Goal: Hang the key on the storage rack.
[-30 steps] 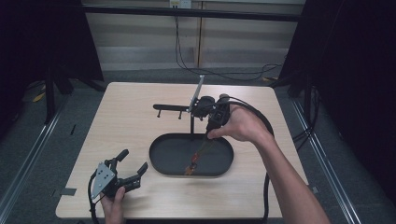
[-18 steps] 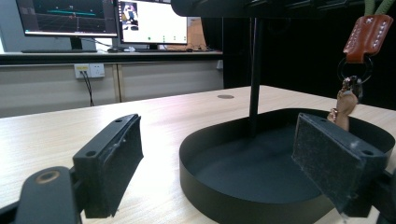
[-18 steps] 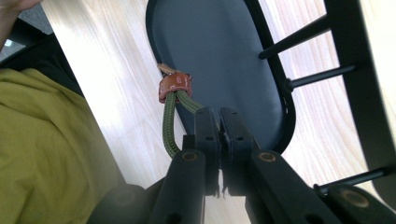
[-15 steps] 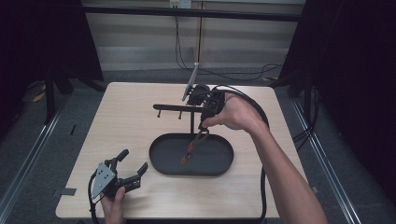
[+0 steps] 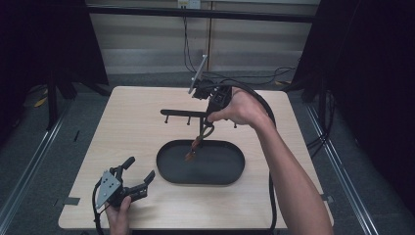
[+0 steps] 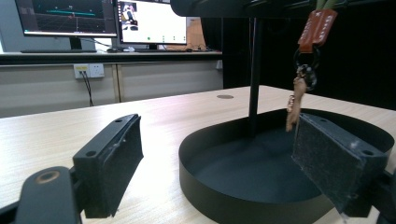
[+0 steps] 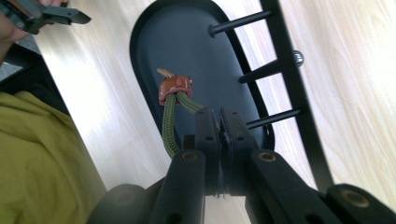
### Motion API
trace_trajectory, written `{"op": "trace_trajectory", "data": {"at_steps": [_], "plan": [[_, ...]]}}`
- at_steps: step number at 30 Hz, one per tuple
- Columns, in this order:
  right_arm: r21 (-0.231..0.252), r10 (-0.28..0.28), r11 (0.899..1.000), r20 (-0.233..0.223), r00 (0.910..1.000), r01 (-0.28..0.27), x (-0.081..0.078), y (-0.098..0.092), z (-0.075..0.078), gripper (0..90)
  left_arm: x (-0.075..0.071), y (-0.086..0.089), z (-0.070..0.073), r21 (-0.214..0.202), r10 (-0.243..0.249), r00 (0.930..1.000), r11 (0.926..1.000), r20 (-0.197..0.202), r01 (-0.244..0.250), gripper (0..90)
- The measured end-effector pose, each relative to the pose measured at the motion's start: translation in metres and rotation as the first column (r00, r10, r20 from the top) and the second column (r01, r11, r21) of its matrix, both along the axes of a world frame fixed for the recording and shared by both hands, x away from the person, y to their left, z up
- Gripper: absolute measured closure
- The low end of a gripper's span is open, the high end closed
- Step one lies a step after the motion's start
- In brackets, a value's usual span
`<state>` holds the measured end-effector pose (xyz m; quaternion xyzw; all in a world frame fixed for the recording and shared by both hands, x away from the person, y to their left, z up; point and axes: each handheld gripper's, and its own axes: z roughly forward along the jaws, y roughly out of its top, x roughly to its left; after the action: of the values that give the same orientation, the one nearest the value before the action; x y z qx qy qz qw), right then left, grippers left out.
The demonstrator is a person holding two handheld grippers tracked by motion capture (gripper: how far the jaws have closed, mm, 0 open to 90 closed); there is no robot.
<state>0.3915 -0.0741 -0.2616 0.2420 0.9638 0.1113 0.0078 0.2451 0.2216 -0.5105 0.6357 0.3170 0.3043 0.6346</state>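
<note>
My right gripper hangs above the far rim of the black oval tray, just in front of the black peg rack. It is shut on the green cord loop of a keychain, whose brown leather tag dangles over the tray. In the right gripper view the jaws pinch the cord, with the tag below them and the rack's pegs to the right. My left gripper rests open near the table's front left. Its own view faces the tray and the hanging keychain.
The light wooden table has bare room left of the tray. The rack's upright post stands at the tray's far side. Cables trail off the table's back right. A yellow-green garment lies below the table edge.
My right gripper has risen and moved back toward the rack, lifting the keychain up out of the tray. The left gripper has stayed in place.
</note>
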Motion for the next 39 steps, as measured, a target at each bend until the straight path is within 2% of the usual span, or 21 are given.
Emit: {"op": "trace_trajectory", "data": {"at_steps": [5,12,14,19,25,35,39], "plan": [[-0.017,-0.028,0.999,0.013,0.9995,0.028,0.01,0.0,-0.006,86.6,0.0,0.001,0.0,0.016,-0.001,1.0,0.9999,0.003,0.001,15.7],[-0.022,-0.032,0.999,0.011,0.9994,0.032,0.019,-0.005,-0.015,86.5,0.0,0.001,0.0,0.01,-0.004,1.0,0.9999,0.001,0.004,15.7],[-0.001,-0.023,1.0,0.02,0.9995,0.023,0.02,-0.005,-0.018,86.5,0.0,0.001,0.0,0.01,-0.004,1.0,0.9999,0.0,0.004,15.7],[-0.008,-0.031,0.999,0.019,0.9993,0.031,0.023,-0.005,-0.018,86.5,0.0,0.001,0.0,0.009,-0.004,1.0,1.0,0.001,0.004,15.7],[0.007,-0.048,0.999,0.035,0.9982,0.048,0.028,-0.009,-0.018,86.3,0.0,0.001,0.0,0.012,-0.004,1.0,0.9999,0.003,0.004,15.7],[0.04,-0.064,0.997,0.023,0.9977,0.063,0.028,-0.012,-0.02,84.9,0.0,0.001,0.0,0.01,-0.005,1.0,0.9999,0.001,0.005,15.7],[0.036,-0.058,0.998,0.019,0.9981,0.057,0.028,-0.011,-0.021,84.3,0.0,0.001,0.0,0.012,-0.005,1.0,0.9999,0.001,0.005,15.7]]}}
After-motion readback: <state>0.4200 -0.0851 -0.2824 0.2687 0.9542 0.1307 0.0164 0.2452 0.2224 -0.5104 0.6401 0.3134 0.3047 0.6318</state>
